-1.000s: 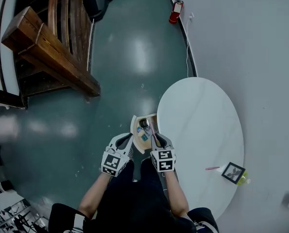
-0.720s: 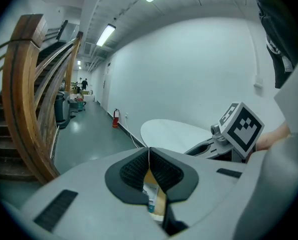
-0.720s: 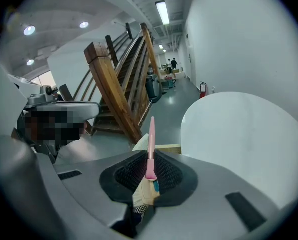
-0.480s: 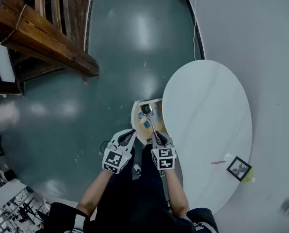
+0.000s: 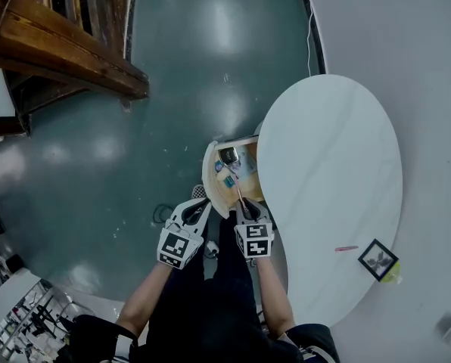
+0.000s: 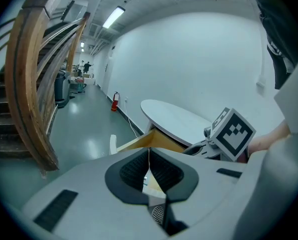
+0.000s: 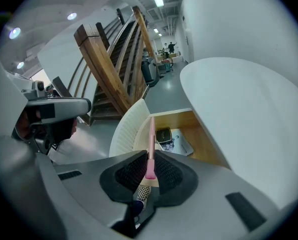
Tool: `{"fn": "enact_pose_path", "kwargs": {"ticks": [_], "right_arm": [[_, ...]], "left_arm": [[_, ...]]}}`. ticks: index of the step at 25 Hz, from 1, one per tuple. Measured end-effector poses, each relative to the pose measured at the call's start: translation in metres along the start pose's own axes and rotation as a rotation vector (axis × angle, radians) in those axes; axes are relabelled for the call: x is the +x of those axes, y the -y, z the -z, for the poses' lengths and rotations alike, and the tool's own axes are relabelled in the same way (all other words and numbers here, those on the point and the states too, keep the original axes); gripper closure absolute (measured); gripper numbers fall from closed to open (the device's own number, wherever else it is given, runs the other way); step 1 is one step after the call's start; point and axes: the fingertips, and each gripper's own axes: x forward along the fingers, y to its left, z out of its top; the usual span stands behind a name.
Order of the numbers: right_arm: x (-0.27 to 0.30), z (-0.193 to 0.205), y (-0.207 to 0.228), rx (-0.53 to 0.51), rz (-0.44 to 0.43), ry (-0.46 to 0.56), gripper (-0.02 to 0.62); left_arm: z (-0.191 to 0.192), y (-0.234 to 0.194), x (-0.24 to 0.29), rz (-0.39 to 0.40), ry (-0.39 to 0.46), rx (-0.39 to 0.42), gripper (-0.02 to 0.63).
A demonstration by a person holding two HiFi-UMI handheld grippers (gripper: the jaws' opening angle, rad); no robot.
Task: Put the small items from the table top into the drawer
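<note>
The drawer (image 5: pixel 250 181) stands pulled out from under the white oval table (image 5: pixel 331 172), its pale curved front (image 5: pixel 209 181) toward the floor. Inside lie a black case (image 5: pixel 227 155) and small blue items. My right gripper (image 5: pixel 243 205) hovers at the drawer's near end, shut on a thin pink stick (image 7: pixel 151 139) that points over the drawer (image 7: pixel 196 134). In its own view the right gripper (image 7: pixel 150 166) pinches the stick's lower end. My left gripper (image 5: pixel 198 211) hangs left of the drawer front. The left gripper (image 6: pixel 148 168) is shut with nothing between its pads.
A second pink stick (image 5: pixel 346 248) and a small black picture frame (image 5: pixel 377 259) lie on the table's near right part. A wooden staircase (image 5: pixel 51 44) rises at the far left. Green floor spreads between them. The person's legs are below the grippers.
Both grippers have sunk toward the drawer, the right one still gripping the pink stick. The table and drawer have slid upward in the head view.
</note>
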Motion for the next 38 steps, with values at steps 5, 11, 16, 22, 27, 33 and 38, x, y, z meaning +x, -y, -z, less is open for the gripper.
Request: {"fn": "enact_pose_path", "kwargs": {"ticks": [5, 11, 16, 22, 27, 33, 38], "right_arm": [[0.019, -0.002, 0.001, -0.011, 0.006, -0.019, 0.531], [0.052, -0.007, 0.004, -0.041, 0.003, -0.058, 0.531], [0.081, -0.01, 0.006, -0.088, 0.003, -0.092, 0.531], [0.11, -0.006, 0.01, -0.085, 0.002, -0.165, 0.531], [0.124, 0.004, 0.011, -0.073, 0.0, -0.208, 0.531], [0.125, 0.006, 0.004, -0.064, -0.016, -0.212, 0.531], [0.13, 0.004, 0.01, -0.056, -0.013, -0.205, 0.531]], "left_arm": [[0.0, -0.007, -0.004, -0.021, 0.006, -0.003, 0.584], [0.001, -0.009, -0.006, -0.023, -0.001, -0.007, 0.584], [0.003, -0.01, -0.008, -0.027, -0.007, -0.012, 0.584], [0.002, -0.015, -0.01, -0.03, 0.0, -0.014, 0.584], [0.004, -0.019, -0.013, -0.04, 0.001, -0.04, 0.584], [0.001, -0.025, -0.016, -0.061, -0.003, -0.053, 0.584], [0.002, -0.024, -0.013, -0.048, 0.006, -0.058, 0.584]]}}
